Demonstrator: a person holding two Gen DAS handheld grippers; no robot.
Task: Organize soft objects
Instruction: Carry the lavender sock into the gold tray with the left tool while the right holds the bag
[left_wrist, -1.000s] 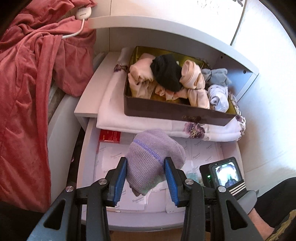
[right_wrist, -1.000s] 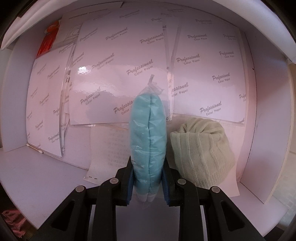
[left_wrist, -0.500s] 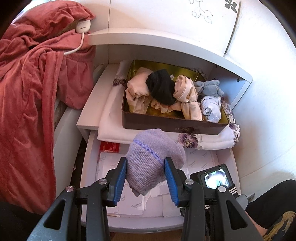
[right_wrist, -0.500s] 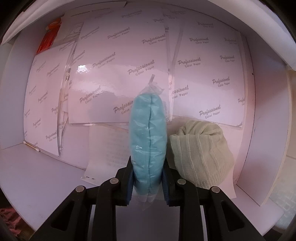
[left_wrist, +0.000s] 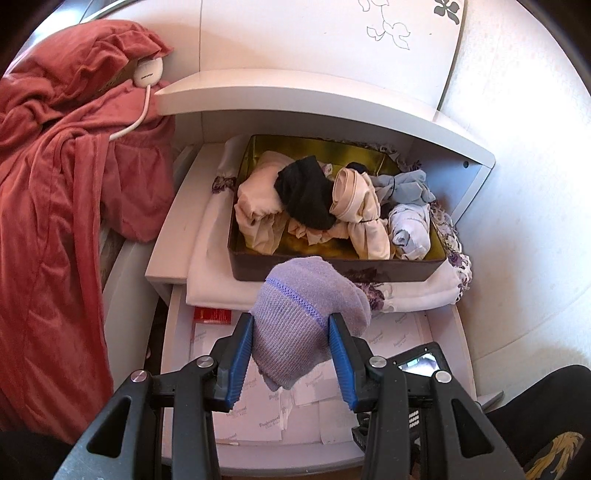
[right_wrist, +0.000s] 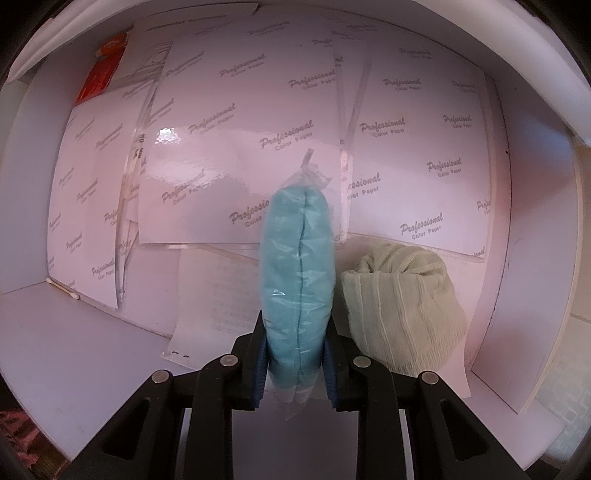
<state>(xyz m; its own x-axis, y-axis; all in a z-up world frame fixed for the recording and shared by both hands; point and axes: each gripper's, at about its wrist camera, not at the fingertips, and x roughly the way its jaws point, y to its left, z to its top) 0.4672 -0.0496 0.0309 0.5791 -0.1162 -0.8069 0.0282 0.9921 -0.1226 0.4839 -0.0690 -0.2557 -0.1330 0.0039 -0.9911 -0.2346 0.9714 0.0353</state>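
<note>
My left gripper (left_wrist: 291, 332) is shut on a rolled lilac knitted sock (left_wrist: 306, 317), held in the air above the open white drawer (left_wrist: 447, 332) and just in front of the gold tin box (left_wrist: 332, 267) on the shelf. The tin holds several rolled socks and stockings in beige, black, grey-blue and white. In the right wrist view my right gripper (right_wrist: 295, 354) points down into the drawer, shut on a turquoise cloth in a clear plastic bag (right_wrist: 297, 266). A cream ribbed sock roll (right_wrist: 402, 310) lies on the drawer bottom right beside the bag.
The tin sits on a folded white floral cloth (left_wrist: 221, 273). Sheets of printed paper (right_wrist: 243, 122) and a red packet (right_wrist: 99, 79) line the drawer bottom; a cotton swab (right_wrist: 62, 290) lies at left. A red garment (left_wrist: 55, 221) and a white cable (left_wrist: 140, 107) hang at left. A person's dark-clothed leg (left_wrist: 546, 417) is lower right.
My left gripper has risen with the lilac sock, so the tin and shelf now sit lower in its view. The right gripper still holds the bagged cloth in place.
</note>
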